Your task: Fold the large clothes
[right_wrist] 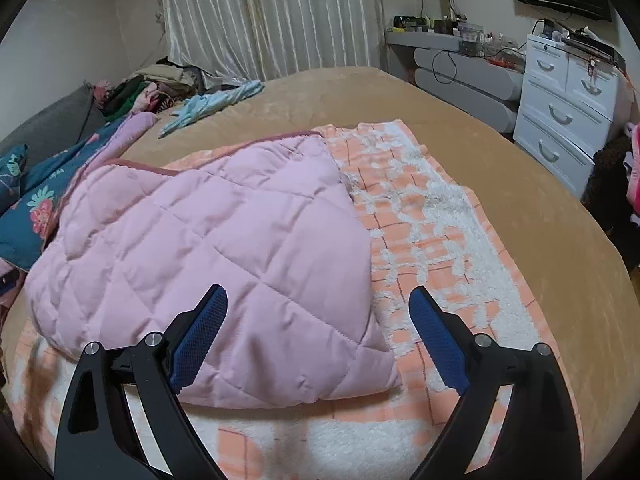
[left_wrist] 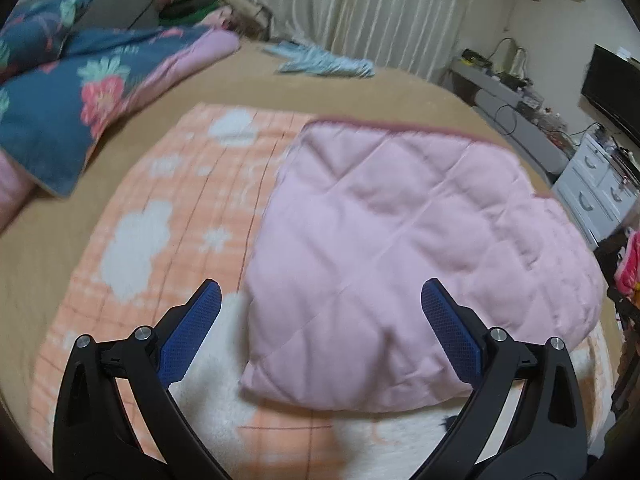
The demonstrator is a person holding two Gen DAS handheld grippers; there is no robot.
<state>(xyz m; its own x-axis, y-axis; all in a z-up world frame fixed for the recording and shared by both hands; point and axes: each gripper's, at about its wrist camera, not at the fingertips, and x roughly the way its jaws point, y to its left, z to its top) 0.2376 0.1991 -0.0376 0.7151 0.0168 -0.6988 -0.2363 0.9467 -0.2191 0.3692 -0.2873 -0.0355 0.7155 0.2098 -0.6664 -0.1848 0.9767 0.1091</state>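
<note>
A folded pink quilted blanket lies on an orange and white fleece blanket spread on the bed. My left gripper is open and empty, just above the quilt's near left corner. In the right wrist view the pink quilt lies on the fleece blanket. My right gripper is open and empty, over the quilt's near right corner. Both grippers hold nothing.
The bed has a tan cover. A dark blue floral duvet and a clothes pile lie at the far left. A light blue garment lies near the curtain. White drawers stand at the right.
</note>
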